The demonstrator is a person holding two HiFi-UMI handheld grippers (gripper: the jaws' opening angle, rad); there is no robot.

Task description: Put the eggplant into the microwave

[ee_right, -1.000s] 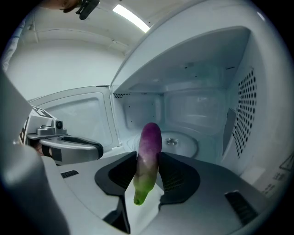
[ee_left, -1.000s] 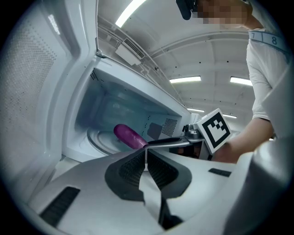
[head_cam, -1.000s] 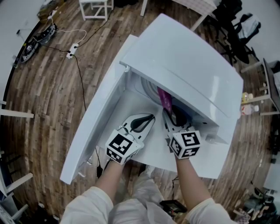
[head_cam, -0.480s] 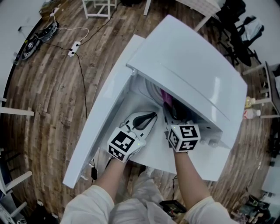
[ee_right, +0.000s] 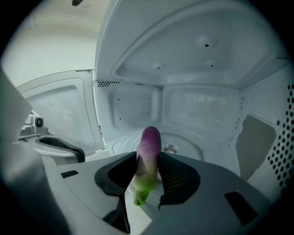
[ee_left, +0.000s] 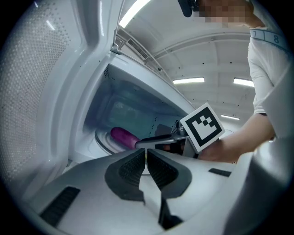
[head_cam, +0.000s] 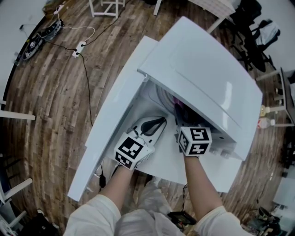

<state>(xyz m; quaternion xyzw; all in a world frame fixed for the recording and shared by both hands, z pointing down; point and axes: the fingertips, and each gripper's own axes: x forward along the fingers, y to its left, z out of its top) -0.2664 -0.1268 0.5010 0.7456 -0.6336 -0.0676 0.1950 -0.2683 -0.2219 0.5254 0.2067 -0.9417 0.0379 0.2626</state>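
The eggplant (ee_right: 149,156), purple with a green stem end, sits lengthwise between the jaws of my right gripper (ee_right: 148,172), which is shut on it. Its tip reaches over the glass turntable (ee_right: 183,147) inside the white microwave (head_cam: 203,69). In the head view only a purple sliver of the eggplant (head_cam: 177,102) shows under the microwave's top, ahead of the right gripper (head_cam: 183,115). My left gripper (head_cam: 154,125) is shut and empty, held in front of the opening beside the open door (head_cam: 115,124). From the left gripper (ee_left: 146,161) view, the eggplant (ee_left: 124,137) lies over the turntable.
The microwave stands on a white table (head_cam: 221,173) over a wooden floor. A power strip with cables (head_cam: 78,47) lies at the upper left near white furniture legs (head_cam: 108,7). Dark chairs (head_cam: 258,27) stand at the upper right. The cavity's perforated right wall (ee_right: 280,147) is close to the right gripper.
My right gripper has pushed deeper into the microwave with the eggplant, so less purple shows in the head view. The left gripper has stayed put.
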